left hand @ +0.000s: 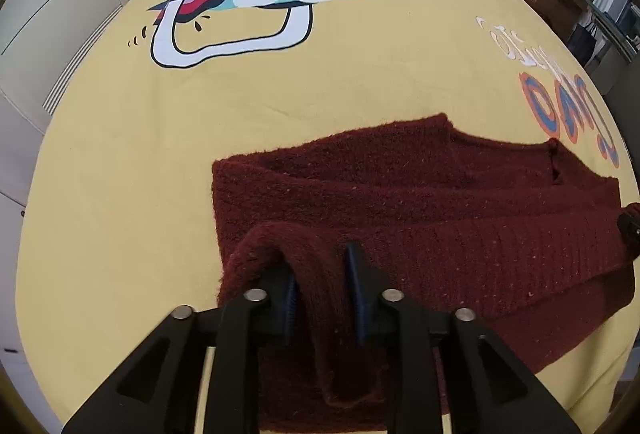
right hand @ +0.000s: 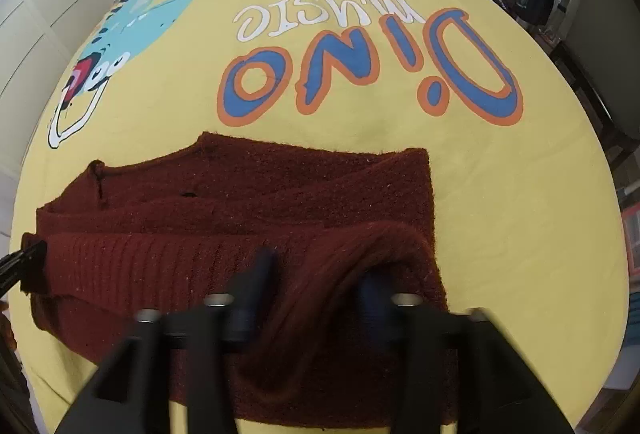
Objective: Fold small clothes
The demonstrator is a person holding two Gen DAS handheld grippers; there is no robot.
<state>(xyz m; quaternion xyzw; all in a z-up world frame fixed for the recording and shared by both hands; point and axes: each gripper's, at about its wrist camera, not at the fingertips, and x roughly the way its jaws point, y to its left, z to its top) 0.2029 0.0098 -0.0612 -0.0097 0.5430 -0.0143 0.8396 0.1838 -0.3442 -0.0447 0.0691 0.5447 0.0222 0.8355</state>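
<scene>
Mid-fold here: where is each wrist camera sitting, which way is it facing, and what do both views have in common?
Left wrist: low over the near left corner of the sweater, facing up the yellow bedspread toward the dinosaur print; the left gripper fills the bottom, pinching a knit fold.
Right wrist: low over the near right corner, facing the DINO lettering; the right gripper shows blurred, knit between its fingers.
Shared: the same sweater and bedspread; each view catches the other gripper at its edge.

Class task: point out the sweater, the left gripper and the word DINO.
sweater point(left hand: 440, 202): left wrist view, flat body.
left gripper point(left hand: 320, 294): left wrist view, between fingertips.
DINO point(right hand: 320, 74): right wrist view, letter N.
</scene>
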